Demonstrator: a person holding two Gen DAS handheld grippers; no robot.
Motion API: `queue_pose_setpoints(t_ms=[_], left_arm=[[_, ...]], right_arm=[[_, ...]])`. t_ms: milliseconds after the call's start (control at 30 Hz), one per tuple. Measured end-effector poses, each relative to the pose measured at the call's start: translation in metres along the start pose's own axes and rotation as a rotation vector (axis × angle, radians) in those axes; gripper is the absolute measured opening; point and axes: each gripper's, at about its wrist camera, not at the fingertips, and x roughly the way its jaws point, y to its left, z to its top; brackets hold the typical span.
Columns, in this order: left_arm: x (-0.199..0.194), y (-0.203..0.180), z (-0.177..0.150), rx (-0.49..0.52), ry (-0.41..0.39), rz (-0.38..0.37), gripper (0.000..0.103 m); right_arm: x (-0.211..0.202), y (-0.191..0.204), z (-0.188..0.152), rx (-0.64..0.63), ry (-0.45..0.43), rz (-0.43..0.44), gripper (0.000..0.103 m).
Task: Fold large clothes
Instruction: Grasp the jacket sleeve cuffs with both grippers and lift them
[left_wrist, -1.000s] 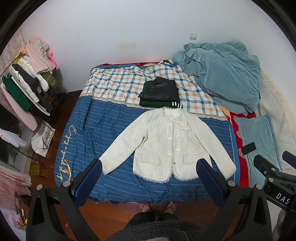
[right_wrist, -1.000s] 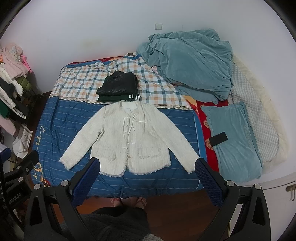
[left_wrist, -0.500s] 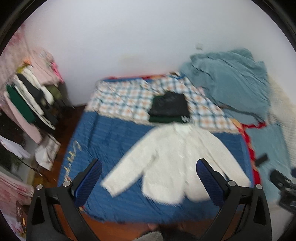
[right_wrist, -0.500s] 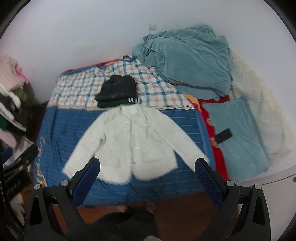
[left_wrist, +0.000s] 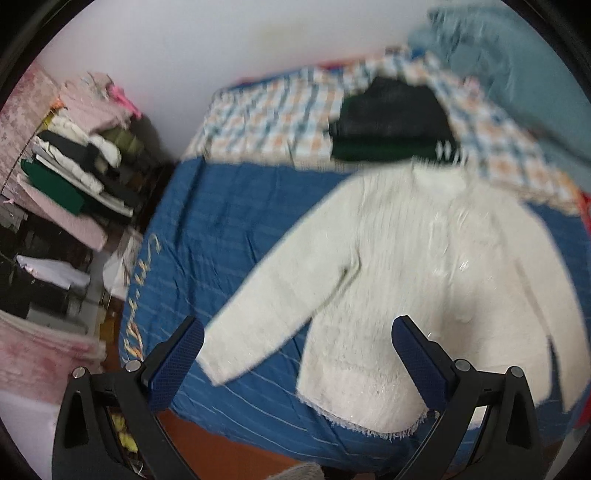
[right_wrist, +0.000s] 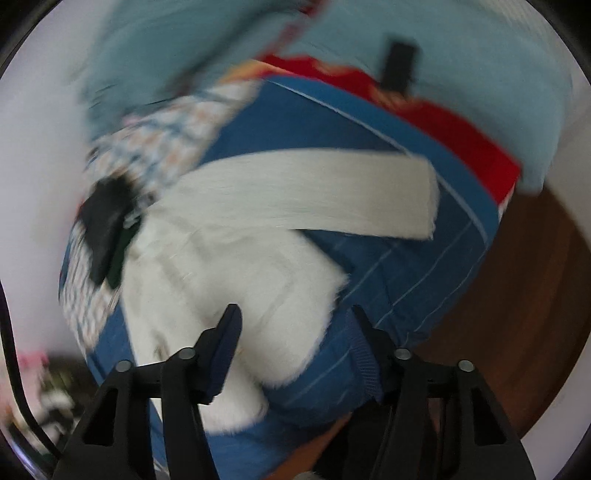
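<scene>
A cream knitted cardigan (left_wrist: 417, 280) lies flat, front up, sleeves spread, on the blue striped bedspread (left_wrist: 229, 236). My left gripper (left_wrist: 299, 347) is open and empty, hovering above the cardigan's left sleeve end and hem. In the right wrist view the cardigan (right_wrist: 236, 258) is blurred and tilted; its right sleeve (right_wrist: 314, 195) stretches across the blue cover. My right gripper (right_wrist: 295, 325) is open and empty, low over the cardigan's bottom right hem corner.
A folded black and dark green pile (left_wrist: 391, 125) sits above the collar on the checked blanket (left_wrist: 273, 110). Teal bedding (right_wrist: 480, 74) and a black phone (right_wrist: 400, 62) lie to the right. A rack of clothes (left_wrist: 74, 170) stands left. Wooden floor (right_wrist: 535, 314) borders the bed.
Both grippers have moved down and closer to the bed. The left view swung toward the left sleeve; the right view rolled and dropped over the hem's right corner. The cardigan has not moved.
</scene>
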Motion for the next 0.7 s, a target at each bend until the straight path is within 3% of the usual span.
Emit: queue_pose_setpoints(t_ms=[133,267,367,467,500,600,700], left_arm=[[0.067,-0.047,-0.012,0.004,0.092,0.053,0.103],[0.124,-0.082,-0.018,0.005,0.184,0.092,0.103],[0.156,-0.103,-0.021,-0.001,0.236,0.109,0.103],[0.175,-0.118,-0.017,-0.022,0.246,0.108,0.103],[0.181,-0.123,-0.015,-0.025,0.243,0.104,0.103],[0.197,-0.133,-0.011,-0.032,0.238,0.097,0.103],[0.207,-0.13,-0.01,-0.057,0.234,0.074,0.103]], right_arm=[[0.105,-0.081,0.047,0.252,0.057,0.067,0.068],[0.188,-0.135,0.077,0.429,0.073,0.102,0.068],[0.224,-0.163,0.083,0.571,0.067,0.179,0.07],[0.227,-0.167,0.086,0.631,-0.023,0.206,0.068],[0.222,-0.165,0.088,0.632,-0.058,0.208,0.058],[0.212,-0.146,0.102,0.592,-0.155,0.187,0.013],[0.204,-0.119,0.124,0.55,-0.207,0.155,0.01]])
